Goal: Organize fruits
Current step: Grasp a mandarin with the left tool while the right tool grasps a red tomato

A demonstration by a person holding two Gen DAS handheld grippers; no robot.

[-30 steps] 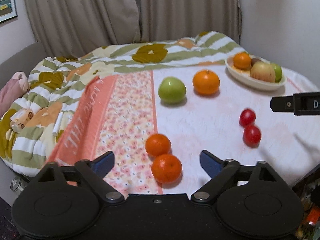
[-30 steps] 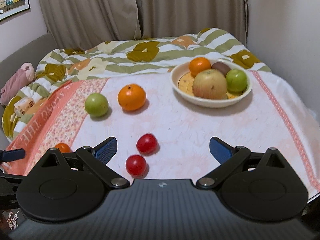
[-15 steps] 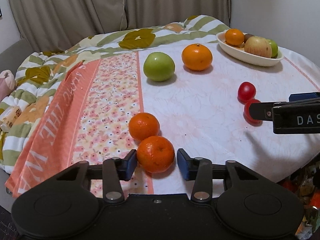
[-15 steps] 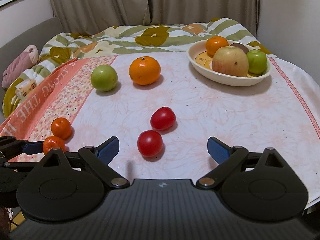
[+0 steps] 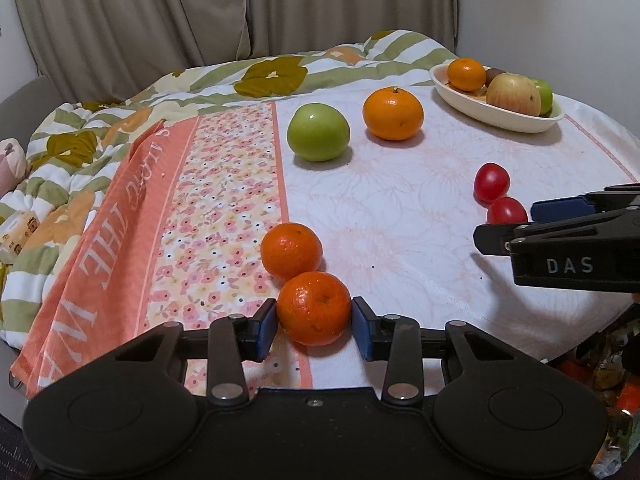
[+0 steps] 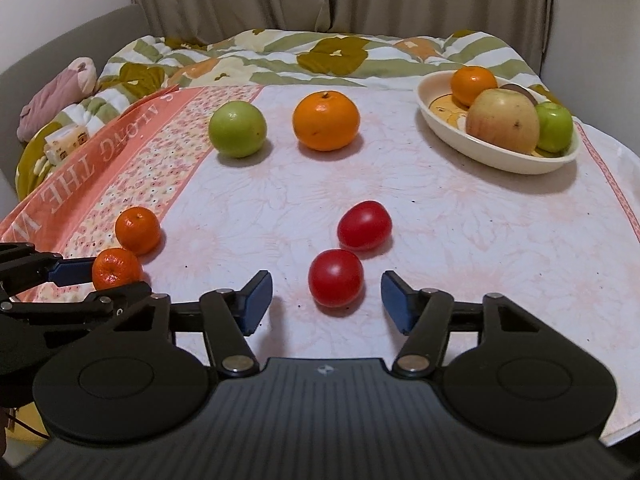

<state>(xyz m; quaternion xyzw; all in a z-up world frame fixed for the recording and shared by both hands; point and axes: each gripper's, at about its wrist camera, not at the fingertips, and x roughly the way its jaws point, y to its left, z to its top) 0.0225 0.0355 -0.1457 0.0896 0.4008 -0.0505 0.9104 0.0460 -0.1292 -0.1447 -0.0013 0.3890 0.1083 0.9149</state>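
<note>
My left gripper (image 5: 314,326) is shut on a small mandarin (image 5: 314,308) that rests on the cloth, its blue pads pressing both sides. A second mandarin (image 5: 291,250) touches it just behind. In the right wrist view my right gripper (image 6: 326,300) straddles the nearer red tomato (image 6: 336,278); its jaws are closing, with gaps still showing on both sides of the tomato. Another tomato (image 6: 364,225) lies just beyond. A green apple (image 6: 237,129) and a large orange (image 6: 325,121) sit farther back. The cream bowl (image 6: 500,158) at the far right holds several fruits.
A flowered white and pink cloth (image 5: 400,200) covers the table, with a striped green quilt (image 5: 280,76) bunched along its far side. Curtains hang behind. The table's near right edge drops off close to the right gripper (image 5: 560,236).
The left gripper's jaws closed onto the near mandarin. The right gripper moved down and forward around the near tomato, and its jaws narrowed.
</note>
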